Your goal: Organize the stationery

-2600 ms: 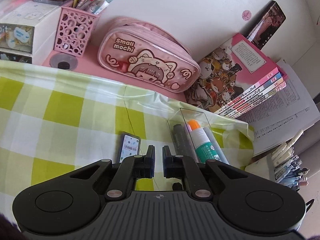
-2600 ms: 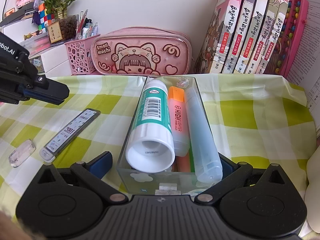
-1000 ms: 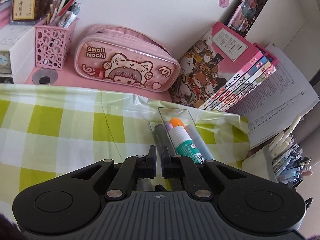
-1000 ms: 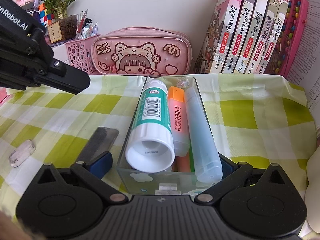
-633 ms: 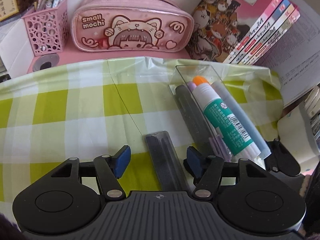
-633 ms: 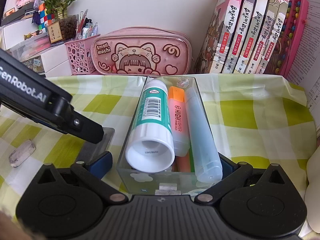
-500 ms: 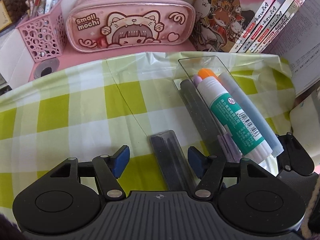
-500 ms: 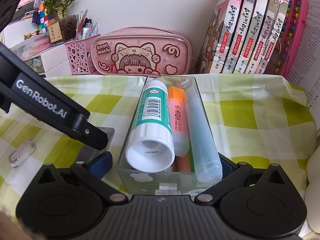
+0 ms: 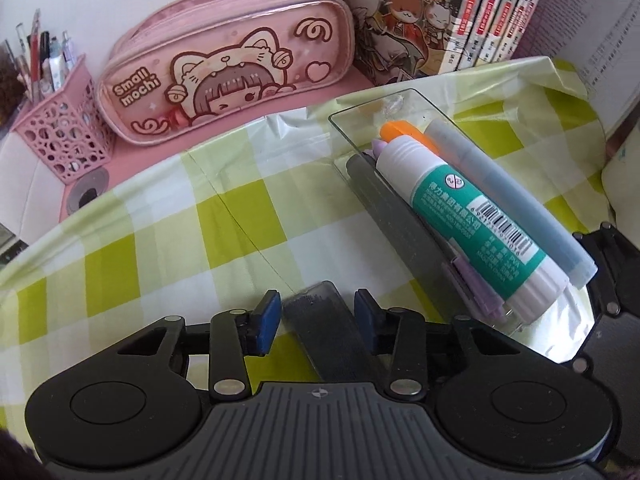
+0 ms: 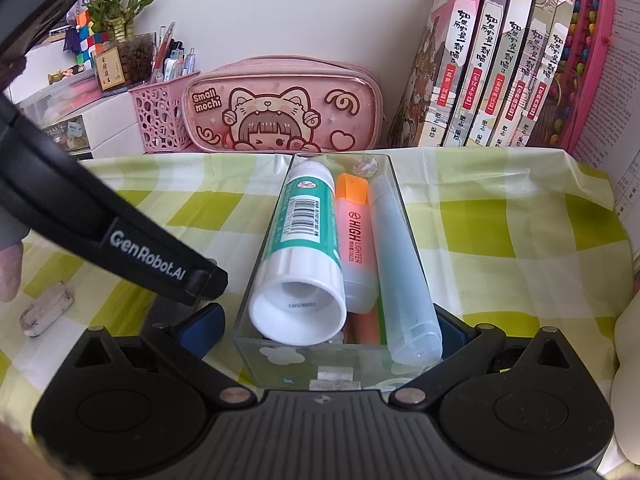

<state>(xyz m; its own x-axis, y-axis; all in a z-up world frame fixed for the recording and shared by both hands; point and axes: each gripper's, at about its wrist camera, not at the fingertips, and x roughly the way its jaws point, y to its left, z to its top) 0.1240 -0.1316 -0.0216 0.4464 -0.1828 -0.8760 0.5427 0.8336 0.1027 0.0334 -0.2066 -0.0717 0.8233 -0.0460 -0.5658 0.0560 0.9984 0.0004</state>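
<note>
"small mochi" on the pink pencil case (image 10: 282, 114), "high lighter" on the orange highlighter (image 10: 354, 236), "genrobot.ai" on the left claw (image 10: 120, 240)
</note>
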